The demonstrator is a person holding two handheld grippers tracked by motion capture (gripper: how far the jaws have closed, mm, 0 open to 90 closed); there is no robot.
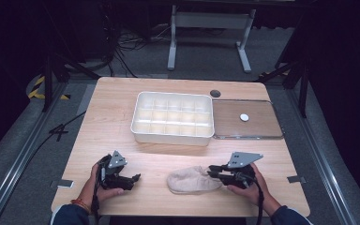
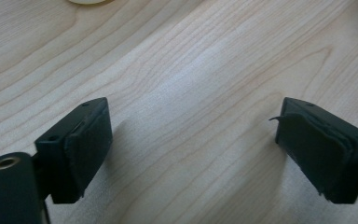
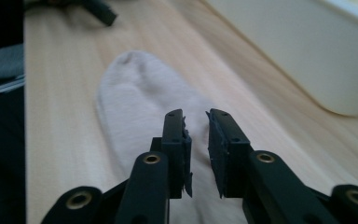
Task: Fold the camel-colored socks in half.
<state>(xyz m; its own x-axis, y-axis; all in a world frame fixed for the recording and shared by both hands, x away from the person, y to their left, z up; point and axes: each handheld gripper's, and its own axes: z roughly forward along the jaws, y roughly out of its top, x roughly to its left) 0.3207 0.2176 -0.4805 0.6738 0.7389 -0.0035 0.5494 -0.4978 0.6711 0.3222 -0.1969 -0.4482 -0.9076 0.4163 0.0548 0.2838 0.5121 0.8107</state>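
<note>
A pale sock (image 1: 193,181) lies flat on the near part of the wooden desk (image 1: 112,117), between the person's two hands and in front of a white compartment box (image 1: 172,118). The box's clear lid (image 1: 247,119) lies flat just to its right, carrying a small white disc (image 1: 244,117). The right tongs (image 1: 214,172) are at the sock's right-hand end; in the right gripper view the right tongs (image 3: 196,116) hover over the fabric with their jaws drawn nearly together, a narrow gap left between the pads. No fabric can be seen pinched in that gap, so a firm hold cannot be confirmed. The low, nearly level approach probably suits catching the sock's edge off the surface. The left tongs (image 1: 134,178) rest well apart from the sock's toe end, their jaws wide open and holding nothing; in the left gripper view the left tongs (image 2: 193,135) frame bare wood grain. This waiting posture probably keeps the left hand (image 1: 98,185) ready to take the other end once the right hand (image 1: 251,185) has lifted its side. The open box suggests the sock is meant for one of its compartments.
</note>
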